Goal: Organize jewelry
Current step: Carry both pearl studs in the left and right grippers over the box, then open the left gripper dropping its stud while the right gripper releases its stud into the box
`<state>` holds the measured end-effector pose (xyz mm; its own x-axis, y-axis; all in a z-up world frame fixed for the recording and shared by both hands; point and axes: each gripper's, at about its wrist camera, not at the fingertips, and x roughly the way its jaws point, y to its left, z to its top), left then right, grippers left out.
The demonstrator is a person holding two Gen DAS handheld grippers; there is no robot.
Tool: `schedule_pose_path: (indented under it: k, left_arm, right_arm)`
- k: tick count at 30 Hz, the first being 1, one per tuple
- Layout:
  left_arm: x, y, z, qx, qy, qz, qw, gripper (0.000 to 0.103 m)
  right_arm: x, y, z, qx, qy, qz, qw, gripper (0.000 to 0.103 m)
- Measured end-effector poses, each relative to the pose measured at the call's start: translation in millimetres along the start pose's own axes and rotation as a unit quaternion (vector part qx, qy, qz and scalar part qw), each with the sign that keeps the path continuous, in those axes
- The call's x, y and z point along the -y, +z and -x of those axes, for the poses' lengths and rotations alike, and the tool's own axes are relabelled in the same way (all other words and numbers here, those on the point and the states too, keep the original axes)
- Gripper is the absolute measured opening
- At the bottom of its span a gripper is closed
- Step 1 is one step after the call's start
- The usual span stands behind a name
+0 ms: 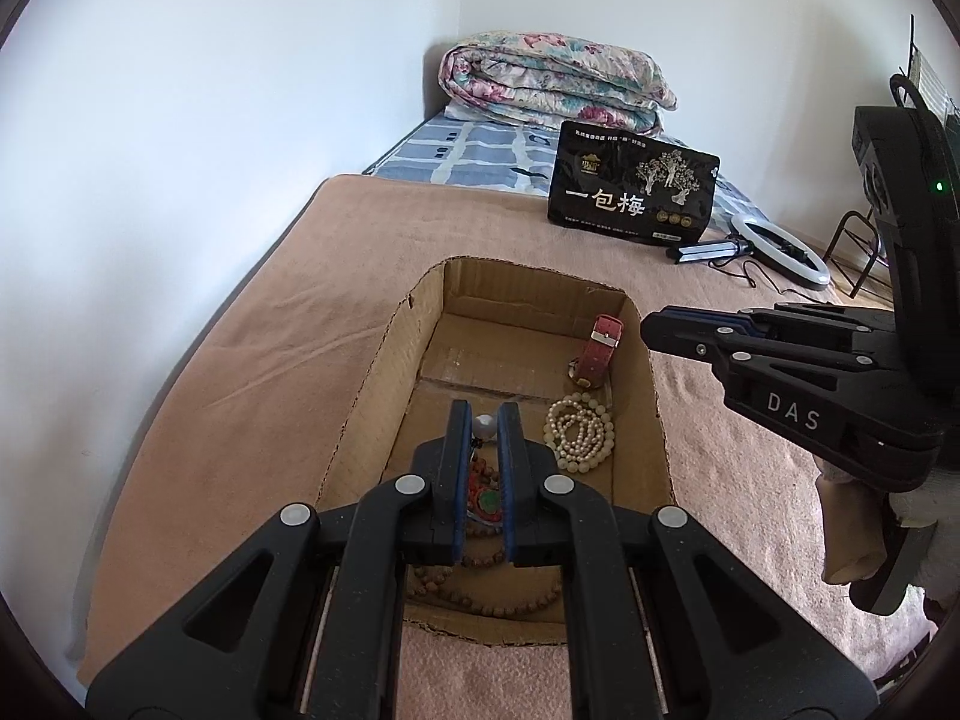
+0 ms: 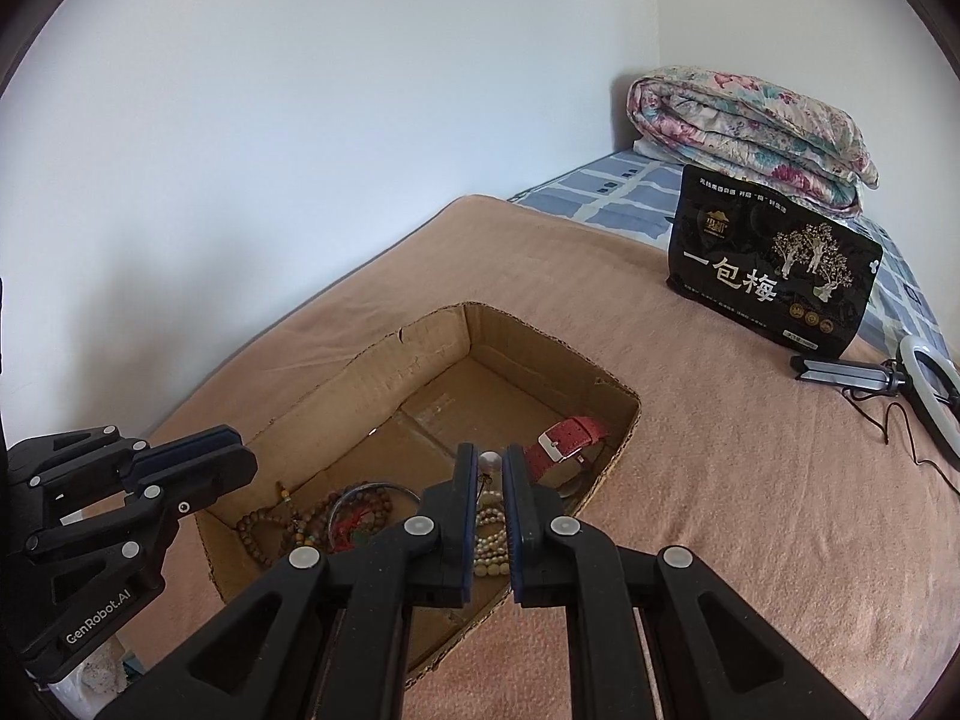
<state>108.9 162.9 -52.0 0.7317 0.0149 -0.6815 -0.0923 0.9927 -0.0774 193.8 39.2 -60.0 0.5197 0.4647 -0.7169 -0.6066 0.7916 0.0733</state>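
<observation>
An open cardboard box [image 1: 384,372] [image 2: 360,384] lies on the tan blanket. Inside it are a pearl necklace [image 1: 579,432] [image 2: 489,546], a red-strapped watch [image 1: 600,348] [image 2: 567,441], brown wooden bead strands [image 1: 480,594] [image 2: 258,531], a red and green pendant [image 1: 486,498] and a thin bangle [image 2: 360,489]. My left gripper [image 1: 485,414] [image 2: 240,450] hovers shut over the box's near end. My right gripper [image 2: 491,456] [image 1: 645,327] hangs shut above the box's right wall. A small pale bead shows at each gripper's tips. I cannot tell whether either bead is held.
A black snack bag [image 1: 630,192] [image 2: 774,282] stands on the blanket behind the box. A ring light on a folded tripod [image 1: 780,252] [image 2: 924,396] lies to its right. A folded floral quilt [image 1: 552,78] rests at the bed's far end. A white wall runs along the left.
</observation>
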Motion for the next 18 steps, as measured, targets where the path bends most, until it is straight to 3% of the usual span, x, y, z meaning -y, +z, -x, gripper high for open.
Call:
schedule_pose_path:
  k: [18]
  left_arm:
    - [-2.3,1.2,-9.7,-0.003,0.002,0.002,1.0,0.007]
  right_arm:
    - [-0.9,3.4,-11.8,-0.005,0.011,0.001,1.0,0.006]
